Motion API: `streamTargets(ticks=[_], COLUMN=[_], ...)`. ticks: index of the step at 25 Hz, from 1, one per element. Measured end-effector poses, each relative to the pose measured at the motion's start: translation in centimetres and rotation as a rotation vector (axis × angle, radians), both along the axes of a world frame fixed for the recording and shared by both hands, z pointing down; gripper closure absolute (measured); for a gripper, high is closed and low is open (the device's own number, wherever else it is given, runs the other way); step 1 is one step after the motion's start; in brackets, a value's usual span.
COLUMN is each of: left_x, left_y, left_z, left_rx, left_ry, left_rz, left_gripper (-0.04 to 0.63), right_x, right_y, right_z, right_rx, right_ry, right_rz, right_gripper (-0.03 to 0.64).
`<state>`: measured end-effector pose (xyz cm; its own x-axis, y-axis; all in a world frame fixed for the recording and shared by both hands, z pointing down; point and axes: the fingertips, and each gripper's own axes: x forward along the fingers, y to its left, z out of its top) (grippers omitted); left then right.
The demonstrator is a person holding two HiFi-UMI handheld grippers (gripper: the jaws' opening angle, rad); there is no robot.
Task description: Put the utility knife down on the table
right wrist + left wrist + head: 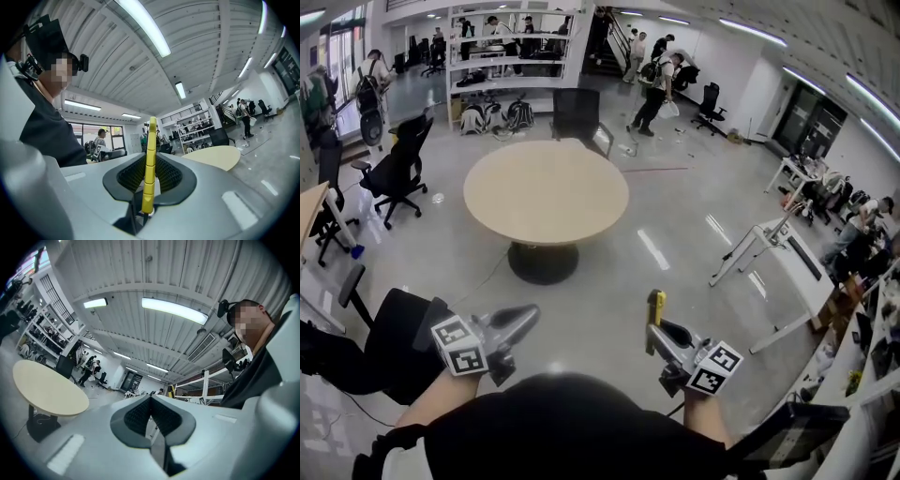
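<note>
- Two jaws of the right gripper (659,330) carry this whole step. We judge that they should stay tight until the utility knife (150,154) is low over the tabletop (546,190); then we would tilt the knife flat, let its long side touch the wood, and only then ease off, so it neither drops nor skids.
- Those jaws are clenched to a narrow gap on the knife; the dark ribbed pads press its yellow body from both sides. The knife stands upright between them, with its top end rising well above the jaw tips.
- The left gripper (151,403) has its jaws pressed together with the ribbed pads meeting at the tips; nothing sits between them. We judge it has no share in the set-down and is best kept out to the side.
- Further out, in the head view, both grippers sit side by side in front of the person's dark torso, above the grey floor; neither touches anything but what it holds.
- The round tabletop lies ahead on its dark pedestal, well apart from both grippers; nothing lies on it. So we judge the task barely begun, since the knife must first be brought over to it.
- A black office chair (394,352) stands just to the left of the left gripper; we would mind it when approaching.
</note>
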<state>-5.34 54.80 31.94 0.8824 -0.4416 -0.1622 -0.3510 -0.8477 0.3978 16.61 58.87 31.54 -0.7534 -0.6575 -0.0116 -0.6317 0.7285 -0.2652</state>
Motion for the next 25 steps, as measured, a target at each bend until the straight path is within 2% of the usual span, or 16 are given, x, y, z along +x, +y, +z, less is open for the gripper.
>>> streamTargets(ticks=[7,13,19,25], left_x=[-8.2,-10.7,-8.9,-2.7], left_y=[-5.9,-9.3,-12.0,-15.0], left_z=[1.1,2.0,2.4,1.3], left_rx=[0.009,-0.015,-0.018,-0.012], left_ry=[-0.003,0.0,-0.012,-0.021], left_rz=[-0.018,-0.047,-0.082,-0.141], left_gripper=[0.597,0.597,0.597,0.597], right_x=[-7.9,-10.0,-7.6,-1.2], right_y=[-6.9,-10.9,-14.4,-18.6], right_z=[0.6,1.0,1.5,1.4], right_rx=[-0.001,-0.021,-0.019,-0.01], right_ry=[0.02,0.029,0.007,-0.009], right_rz=[-0.021,-0.04,-0.065,-0.119], right_gripper=[0.541,0.541,0.541,0.541])
